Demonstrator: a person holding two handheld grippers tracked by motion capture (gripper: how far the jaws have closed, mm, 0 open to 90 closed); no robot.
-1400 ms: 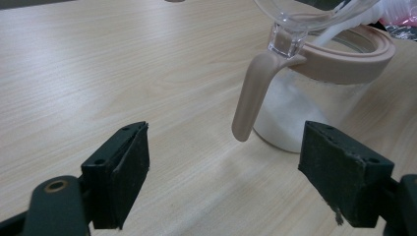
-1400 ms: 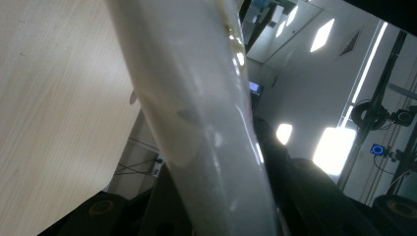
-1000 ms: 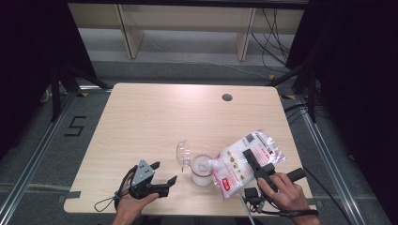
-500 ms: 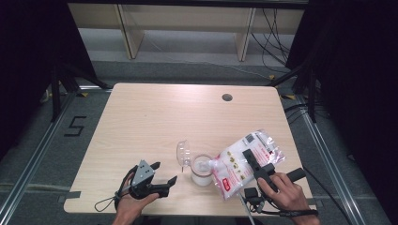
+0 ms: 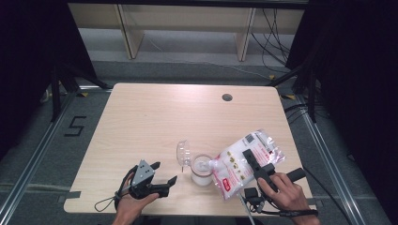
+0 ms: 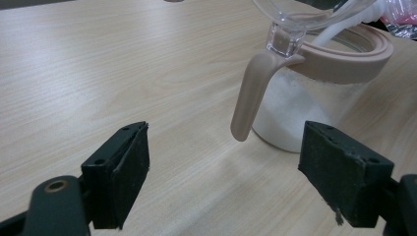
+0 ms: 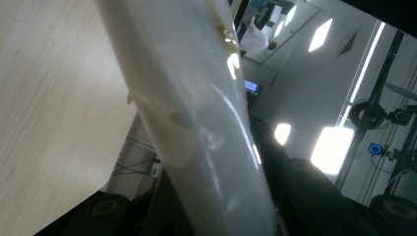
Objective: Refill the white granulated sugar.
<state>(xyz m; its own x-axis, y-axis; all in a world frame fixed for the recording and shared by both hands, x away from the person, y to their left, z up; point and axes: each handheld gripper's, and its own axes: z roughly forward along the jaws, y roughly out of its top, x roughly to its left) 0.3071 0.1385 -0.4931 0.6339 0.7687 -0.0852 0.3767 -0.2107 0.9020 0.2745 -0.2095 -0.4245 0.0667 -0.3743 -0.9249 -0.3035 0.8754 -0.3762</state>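
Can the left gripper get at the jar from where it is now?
Probably yes. The left gripper is open, aimed at the jar over bare table; only the hanging lid clasp sits near its path.

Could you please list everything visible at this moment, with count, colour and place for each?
Clear glass jar with a beige rubber rim: one, partly filled with white powder, near the table's front edge, middle.
Clear hinged jar lid: one, transparent, swung open on the jar's left side.
Beige latch lever: one, hanging down the jar's side.
White plastic bag with red print: one, tilted with its corner over the jar mouth, white powder streaming in.
Light wooden table: one, with a dark round hole near the far right.
Left gripper: black, jaws open, left of the jar.
Right gripper: black, clamped on the bag.
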